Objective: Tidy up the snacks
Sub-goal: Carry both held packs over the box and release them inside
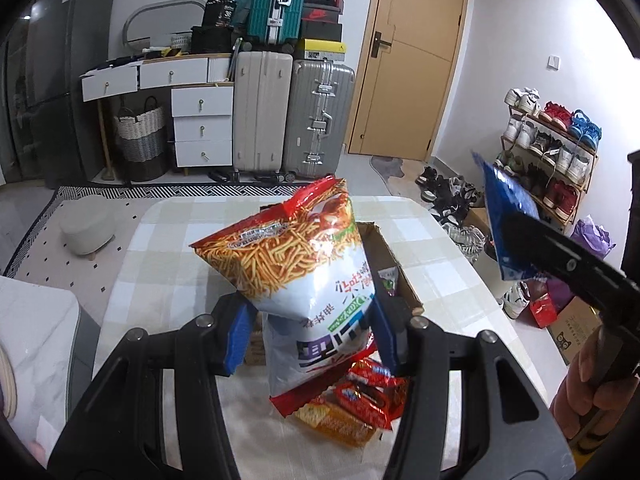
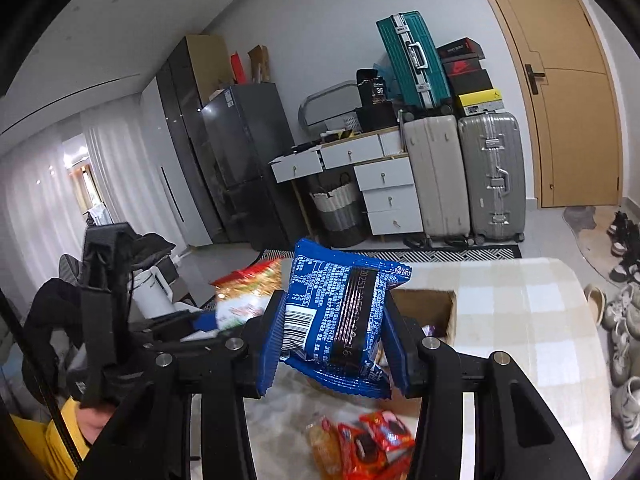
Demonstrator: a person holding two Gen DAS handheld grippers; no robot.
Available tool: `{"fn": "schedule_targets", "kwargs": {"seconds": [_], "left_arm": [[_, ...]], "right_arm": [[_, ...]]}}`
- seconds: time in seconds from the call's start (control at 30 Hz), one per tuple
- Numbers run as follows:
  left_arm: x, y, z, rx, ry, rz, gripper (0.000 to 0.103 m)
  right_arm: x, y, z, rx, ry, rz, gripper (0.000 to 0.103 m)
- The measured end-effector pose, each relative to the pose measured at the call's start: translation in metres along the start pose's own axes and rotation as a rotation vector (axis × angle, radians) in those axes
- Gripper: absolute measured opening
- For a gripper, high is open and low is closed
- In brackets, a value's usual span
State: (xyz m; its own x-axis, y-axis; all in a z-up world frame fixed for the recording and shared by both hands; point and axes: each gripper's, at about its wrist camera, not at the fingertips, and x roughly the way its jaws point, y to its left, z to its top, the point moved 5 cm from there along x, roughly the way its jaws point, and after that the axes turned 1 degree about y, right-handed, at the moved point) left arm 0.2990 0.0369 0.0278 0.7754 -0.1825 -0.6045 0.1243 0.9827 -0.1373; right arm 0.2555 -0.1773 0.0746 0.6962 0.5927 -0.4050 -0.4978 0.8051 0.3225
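Two packs are held aloft over the table (image 1: 168, 240): the noodle-snack bag (image 1: 296, 256) is pinched by the left tongs (image 1: 308, 332), long axis upright, print upside down; the blue packet (image 2: 340, 312) is pinched by the right tongs (image 2: 334, 350), long axis upright too. The cardboard box (image 1: 394, 256) appears barely filled — red packets (image 1: 360, 396) are left on the table.

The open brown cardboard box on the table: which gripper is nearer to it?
Probably left. The left gripper holds its chips bag just before the cardboard box; the right gripper holds its blue packet off to the box's right.
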Motion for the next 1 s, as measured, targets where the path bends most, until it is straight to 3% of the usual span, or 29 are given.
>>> {"fn": "schedule_targets", "kwargs": {"seconds": [0.57, 1.0], "left_arm": [[0.124, 0.016, 0.032, -0.005, 0.129, 0.014, 0.048], [0.204, 0.033, 0.032, -0.025, 0.223, 0.012, 0.048]], "right_arm": [[0.094, -0.046, 0.013, 0.056, 0.088, 0.005, 0.045], [0.140, -0.081, -0.002, 0.084, 0.167, -0.025, 0.045]]}}
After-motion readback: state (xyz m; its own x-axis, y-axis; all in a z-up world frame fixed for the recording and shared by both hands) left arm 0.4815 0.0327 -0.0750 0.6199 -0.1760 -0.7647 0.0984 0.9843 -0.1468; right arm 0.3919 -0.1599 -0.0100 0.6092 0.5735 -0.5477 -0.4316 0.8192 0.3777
